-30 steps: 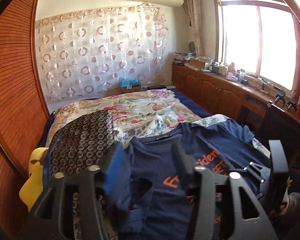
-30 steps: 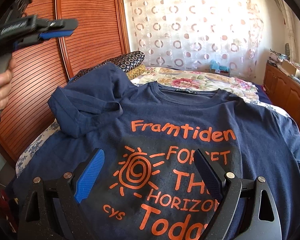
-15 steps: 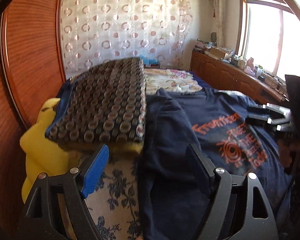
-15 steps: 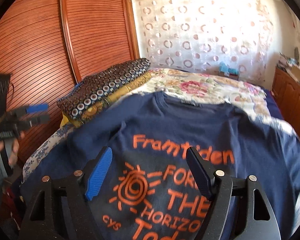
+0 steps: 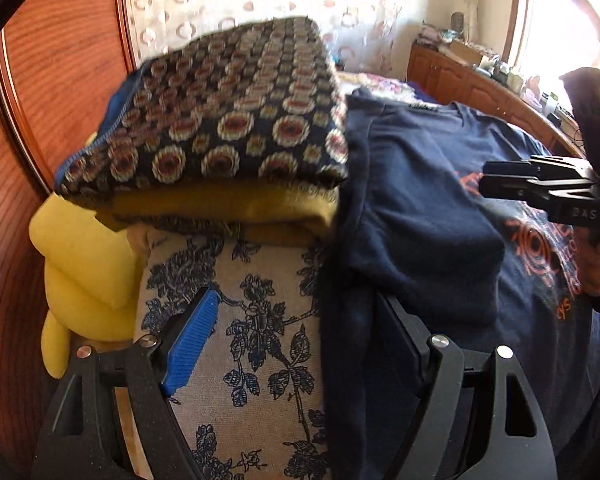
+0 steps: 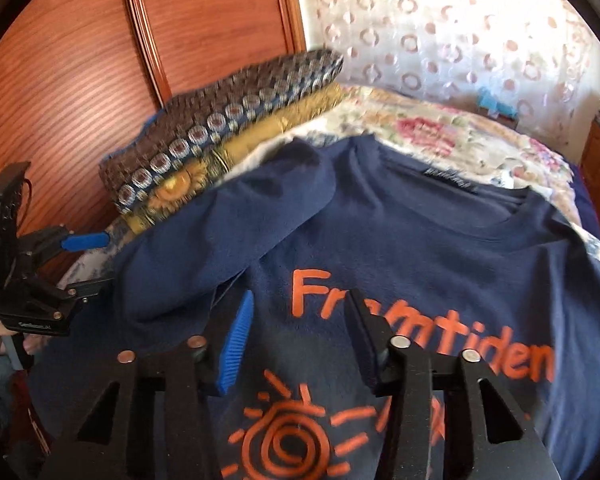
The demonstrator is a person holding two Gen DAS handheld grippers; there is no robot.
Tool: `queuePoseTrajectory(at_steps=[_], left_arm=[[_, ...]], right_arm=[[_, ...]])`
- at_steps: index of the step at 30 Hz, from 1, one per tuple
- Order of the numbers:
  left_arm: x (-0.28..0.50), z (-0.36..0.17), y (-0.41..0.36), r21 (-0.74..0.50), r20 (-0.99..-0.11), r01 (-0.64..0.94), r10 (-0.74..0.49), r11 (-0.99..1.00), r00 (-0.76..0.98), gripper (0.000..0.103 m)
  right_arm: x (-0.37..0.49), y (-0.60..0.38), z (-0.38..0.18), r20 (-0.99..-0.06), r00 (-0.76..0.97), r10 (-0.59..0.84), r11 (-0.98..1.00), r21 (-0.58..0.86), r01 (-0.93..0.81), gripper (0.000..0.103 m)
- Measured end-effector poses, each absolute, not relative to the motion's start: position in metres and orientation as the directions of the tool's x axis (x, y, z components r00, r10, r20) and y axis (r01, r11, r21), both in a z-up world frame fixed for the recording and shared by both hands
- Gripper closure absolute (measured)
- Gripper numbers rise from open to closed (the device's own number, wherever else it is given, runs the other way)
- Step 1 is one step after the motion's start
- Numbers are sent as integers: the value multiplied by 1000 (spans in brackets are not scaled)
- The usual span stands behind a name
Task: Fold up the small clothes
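T-shirt [image 6: 440, 240] beneath both open grippers

both wrist views sit low and close over the bed, sharing the navy t-shirt [image 5: 432, 208] [image 6: 380, 248].

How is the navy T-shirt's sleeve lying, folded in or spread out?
Folded in: the sleeve lies across the navy T-shirt chest.
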State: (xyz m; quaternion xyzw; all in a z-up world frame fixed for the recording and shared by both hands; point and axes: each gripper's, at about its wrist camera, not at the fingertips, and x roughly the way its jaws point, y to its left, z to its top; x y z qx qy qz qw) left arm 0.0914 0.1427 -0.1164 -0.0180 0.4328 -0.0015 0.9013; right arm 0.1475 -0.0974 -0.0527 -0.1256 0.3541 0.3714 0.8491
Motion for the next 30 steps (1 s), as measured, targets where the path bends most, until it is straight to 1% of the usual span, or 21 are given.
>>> queuePoseTrajectory(at_steps=[5,9,12,15,19,24,25,26,27,28,29,30], left_arm=[[97,-120,145,-25,-786,-3,-17,1000,618,17],[98,-120,146,-26,-786,-3,-18,1000,618,17],[99,-119,147,-27,-786,-3,-20,1000,618,17],[99,-120,147,-27,-786,-3,-20,1000,618,17],[99,-119,147,-28,-786,-3,-20,1000,618,17],[99,-119,147,-28,-786,-3,-21,1000,618,17],[99,-119,147,-29,-786,-3,-21,1000,618,17],[99,-119,147,-29,-786,-3,-21,1000,618,17],[98,-119,147,-30,-786,-3,-22,1000,618,17],[99,-119,147,-30,-785,-3,-22,1000,619,17],[99,-119,147,-30,-786,-3,-22,1000,618,17],[100,-119,146,-31,-785,-3,-22,1000,618,17]], right_arm=[[169,-73,-60,-723,446,527,676,39,-736,58],[182,-58,-58,-725,447,525,673,32,-739,59],[191,-53,-53,-708,435,557,670,73,-738,59],[189,-54,-47,-672,424,607,653,118,-748,59],[177,-55,-42,-644,430,633,631,109,-768,59],[180,-40,-61,-714,425,556,647,51,-761,59],[182,-37,-67,-729,421,539,652,44,-757,62],[181,-35,-69,-735,421,531,655,40,-755,71],[181,-34,-70,-729,432,531,656,31,-754,76],[181,-31,-71,-732,413,542,643,45,-764,90],[179,-29,-71,-731,405,550,632,46,-773,101],[175,-27,-69,-722,418,552,624,24,-781,101]])
